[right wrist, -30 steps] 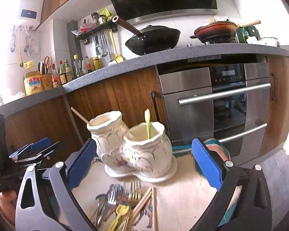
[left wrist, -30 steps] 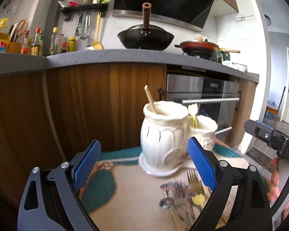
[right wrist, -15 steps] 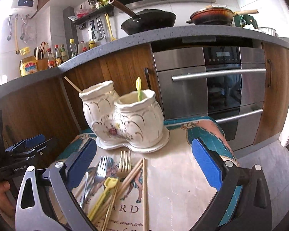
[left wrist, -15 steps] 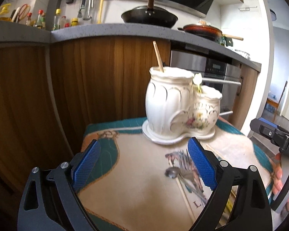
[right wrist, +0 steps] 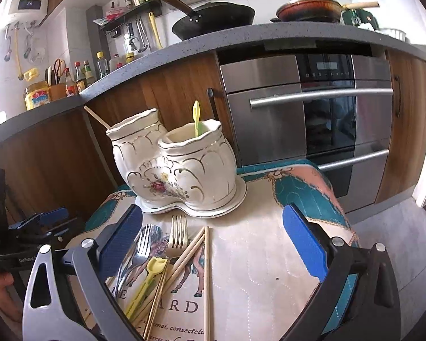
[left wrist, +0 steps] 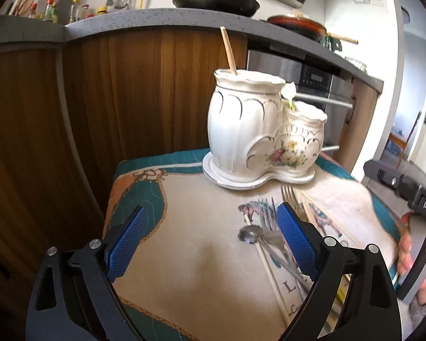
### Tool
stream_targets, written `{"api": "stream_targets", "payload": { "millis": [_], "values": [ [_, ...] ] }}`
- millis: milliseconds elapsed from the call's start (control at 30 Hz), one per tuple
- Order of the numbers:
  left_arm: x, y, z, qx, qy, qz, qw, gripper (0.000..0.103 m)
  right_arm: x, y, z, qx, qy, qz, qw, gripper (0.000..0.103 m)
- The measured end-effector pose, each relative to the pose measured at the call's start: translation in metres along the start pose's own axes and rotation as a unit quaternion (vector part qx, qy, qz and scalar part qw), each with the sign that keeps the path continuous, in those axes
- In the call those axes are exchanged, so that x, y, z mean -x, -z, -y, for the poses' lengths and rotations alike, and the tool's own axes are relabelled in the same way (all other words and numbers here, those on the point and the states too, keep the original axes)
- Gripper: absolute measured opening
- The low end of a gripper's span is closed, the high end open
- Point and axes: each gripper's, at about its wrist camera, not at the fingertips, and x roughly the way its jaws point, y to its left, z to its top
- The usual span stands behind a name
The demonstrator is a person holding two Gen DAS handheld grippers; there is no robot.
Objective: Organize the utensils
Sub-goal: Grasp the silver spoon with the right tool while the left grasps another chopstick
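Early stage: holder (right wrist: 181,167) has chopstick (right wrist: 97,119), yellow utensil (right wrist: 196,119); forks (right wrist: 177,231), chopsticks (right wrist: 206,278) on surface (right wrist: 255,261). Left tongs (left wrist: 210,244), right tongs (right wrist: 213,247) wide, empty.

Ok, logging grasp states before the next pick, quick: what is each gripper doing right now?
Left gripper: open, holding nothing, fingers spread above the cloth.
Right gripper: open, holding nothing, fingers spread above the loose utensils.

forks (right wrist: 175,234) before holder (right wrist: 181,167) on mat (right wrist: 255,255)
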Motion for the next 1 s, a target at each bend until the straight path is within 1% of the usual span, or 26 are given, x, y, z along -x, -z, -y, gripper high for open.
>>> {"api": "stream_targets", "payload": {
  "millis": [100,200,267,333,367,400,433,500,533,600,633,667,700,733,767,800,900,1000],
  "values": [
    [-0.003,0.002,0.003,-0.011,-0.004,-0.014,0.9998,0.092,-0.003,0.0,-0.004,0.005,-0.001,-0.016,1.0,0.098],
    [-0.004,0.002,-0.002,-0.006,-0.004,-0.022,0.9997,0.092,-0.007,0.003,-0.012,0.019,-0.013,-0.034,0.999,0.098],
    [-0.003,0.0,-0.011,0.006,-0.008,-0.021,0.9997,0.092,-0.009,0.006,-0.022,0.038,-0.023,-0.046,0.998,0.098],
    [-0.002,-0.002,-0.024,0.027,-0.009,-0.02,0.9994,0.092,-0.012,0.01,-0.034,0.053,-0.042,-0.065,0.996,0.097],
    [-0.002,-0.002,-0.029,0.038,-0.007,-0.02,0.9991,0.092,-0.013,0.011,-0.039,0.058,-0.048,-0.072,0.995,0.095],
    [-0.002,-0.002,-0.032,0.044,-0.005,-0.021,0.9988,0.092,-0.015,0.014,-0.047,0.066,-0.056,-0.083,0.993,0.089],
    [-0.002,-0.002,-0.035,0.051,-0.001,-0.022,0.9985,0.092,-0.018,0.016,-0.054,0.074,-0.064,-0.097,0.99,0.087],
    [-0.003,-0.002,-0.037,0.052,0.001,-0.023,0.9984,0.092,-0.023,0.02,-0.068,0.087,-0.08,-0.119,0.986,0.076],
    [-0.003,-0.001,-0.036,0.05,0.001,-0.024,0.9985,0.092,-0.027,0.023,-0.075,0.097,-0.086,-0.133,0.983,0.073],
    [-0.003,-0.001,-0.035,0.043,0.002,-0.024,0.9988,0.092,-0.034,0.028,-0.088,0.113,-0.091,-0.157,0.977,0.059],
    [-0.003,0.0,-0.035,0.043,0.003,-0.024,0.9988,0.092,-0.039,0.031,-0.094,0.119,-0.095,-0.171,0.973,0.056],
    [-0.002,0.0,-0.037,0.044,0.005,-0.024,0.9987,0.092,-0.045,0.034,-0.102,0.125,-0.1,-0.186,0.969,0.05],
    [-0.002,0.0,-0.038,0.045,0.006,-0.024,0.9987,0.092,-0.049,0.036,-0.107,0.13,-0.101,-0.194,0.967,0.041],
    [-0.002,0.0,-0.039,0.046,0.006,-0.024,0.9987,0.092,-0.054,0.037,-0.112,0.138,-0.097,-0.203,0.965,0.037],
    [-0.001,0.0,-0.041,0.047,0.006,-0.022,0.9986,0.092,-0.058,0.039,-0.116,0.146,-0.093,-0.209,0.962,0.028],
    [0.0,0.0,-0.042,0.049,0.005,-0.021,0.9986,0.092,-0.062,0.039,-0.12,0.153,-0.09,-0.212,0.961,0.024],
    [0.001,0.0,-0.047,0.056,0.007,-0.02,0.9982,0.092,-0.072,0.04,-0.126,0.162,-0.081,-0.224,0.958,0.019],
    [0.001,0.0,-0.05,0.06,0.011,-0.02,0.9979,0.092,-0.085,0.04,-0.129,0.16,-0.073,-0.237,0.955,0.018]
  ]
}}
